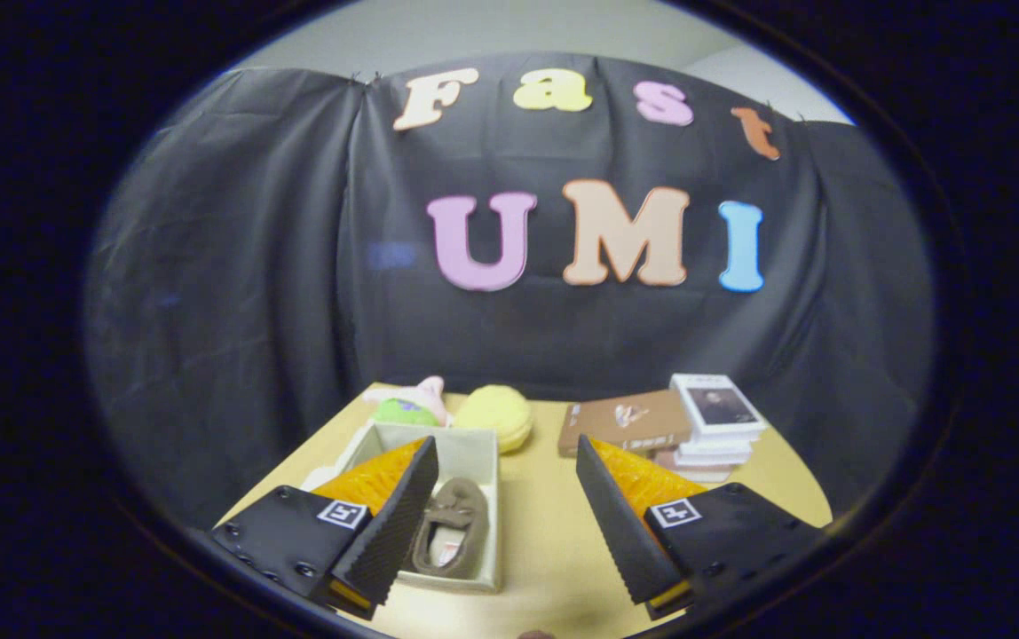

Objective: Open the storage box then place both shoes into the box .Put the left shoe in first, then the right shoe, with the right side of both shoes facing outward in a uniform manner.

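Note:
A pale open storage box (474, 453) stands on the wooden table (545, 524), just ahead of the left finger. Inside it lies one brown shoe (449, 524), seen from above with its toe pointing away from me. My gripper (507, 461) hangs above the table with its fingers wide apart and nothing between them. The left finger (394, 524) overlaps the box's left side and hides part of it. The right finger (620, 524) sits over bare table to the right of the box.
Beyond the box lie a yellow round plush (496, 415) and a pink-and-green soft toy (407, 404). A brown book (625, 422) and a stack of white books (715, 422) rest at the table's far right.

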A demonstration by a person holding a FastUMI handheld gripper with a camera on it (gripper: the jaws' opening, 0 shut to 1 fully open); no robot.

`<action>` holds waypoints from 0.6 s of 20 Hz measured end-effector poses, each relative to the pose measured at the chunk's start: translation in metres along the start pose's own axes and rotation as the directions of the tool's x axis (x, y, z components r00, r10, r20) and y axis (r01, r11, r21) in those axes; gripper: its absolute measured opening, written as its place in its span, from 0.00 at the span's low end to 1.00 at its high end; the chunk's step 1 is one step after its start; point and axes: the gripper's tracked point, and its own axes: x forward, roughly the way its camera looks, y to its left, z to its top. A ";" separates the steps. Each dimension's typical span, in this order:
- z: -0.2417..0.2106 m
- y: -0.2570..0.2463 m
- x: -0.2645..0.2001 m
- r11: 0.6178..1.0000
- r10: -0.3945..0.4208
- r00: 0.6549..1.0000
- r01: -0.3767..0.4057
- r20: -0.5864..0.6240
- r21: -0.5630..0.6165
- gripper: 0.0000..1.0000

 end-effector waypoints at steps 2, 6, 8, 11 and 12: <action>0.018 -0.032 -0.026 0.999 -0.045 0.996 0.045 0.074 0.004 0.99; 0.047 -0.092 -0.072 0.991 -0.131 0.971 0.130 0.201 0.020 0.99; 0.056 -0.116 -0.095 0.985 -0.174 0.955 0.169 0.239 0.044 0.99; 0.068 -0.140 -0.121 0.978 -0.206 0.937 0.186 0.282 0.098 0.99; 0.071 -0.148 -0.126 0.975 -0.217 0.928 0.192 0.302 0.110 0.99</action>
